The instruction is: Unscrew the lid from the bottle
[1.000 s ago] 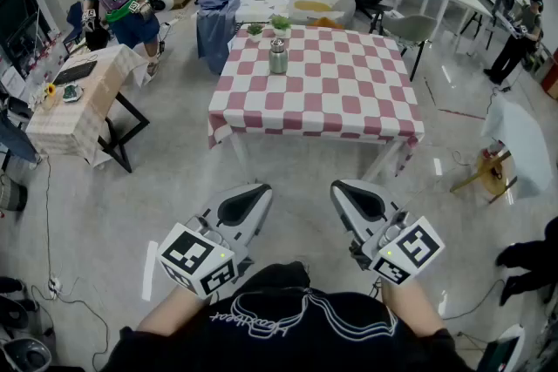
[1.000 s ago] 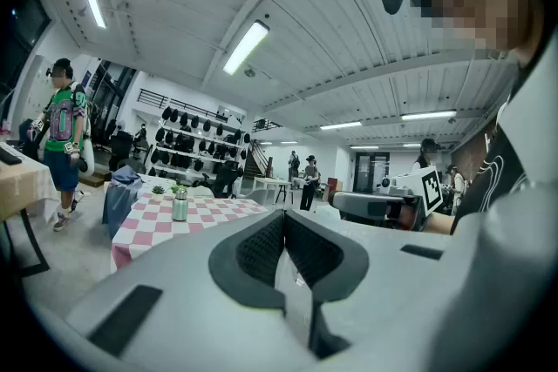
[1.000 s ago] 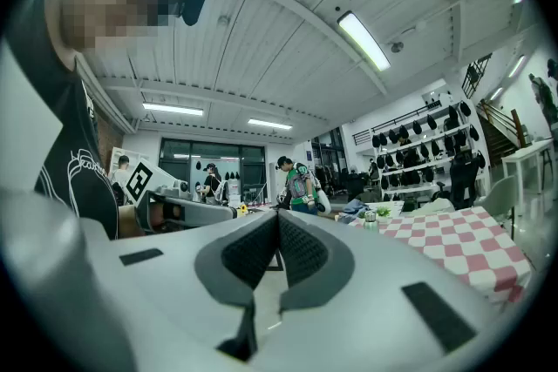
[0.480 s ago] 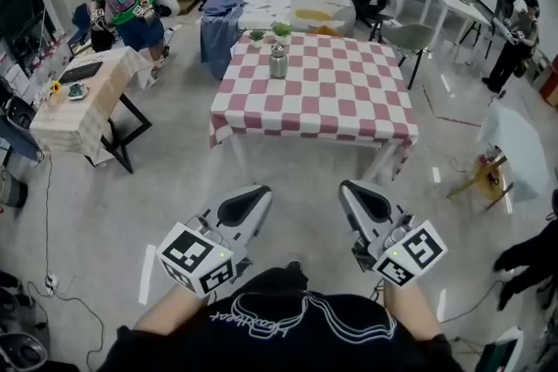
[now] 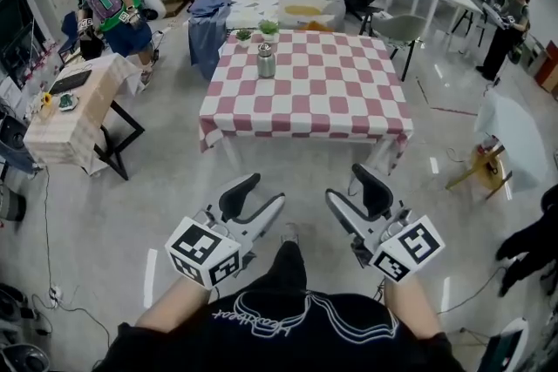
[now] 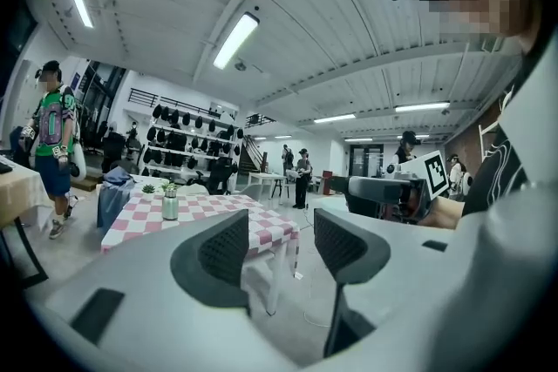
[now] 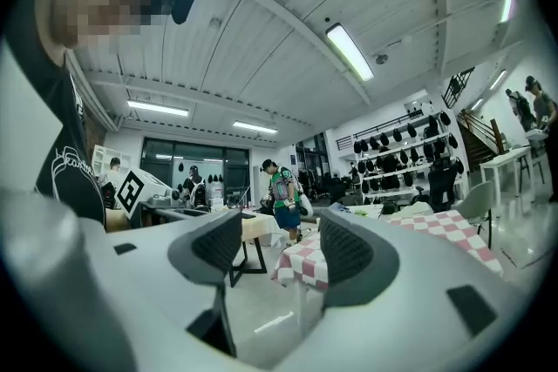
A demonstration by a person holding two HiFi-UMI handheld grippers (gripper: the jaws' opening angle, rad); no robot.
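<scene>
You stand on a pale grey concrete floor in a large, bright workshop room. A square table draped in a red-and-white checked cloth is ahead of you, well apart from both tools. At the far left, a person in a green shirt bends by a smaller table covered in a beige cloth.

A small silvery metal bottle stands upright near the checked table's far left corner, just beside two little green potted plants. Its long axis is vertical, top end towards the ceiling.

Your left gripper and right gripper hang low in front of your body. The jaws of both are opening, with nothing between them.
</scene>
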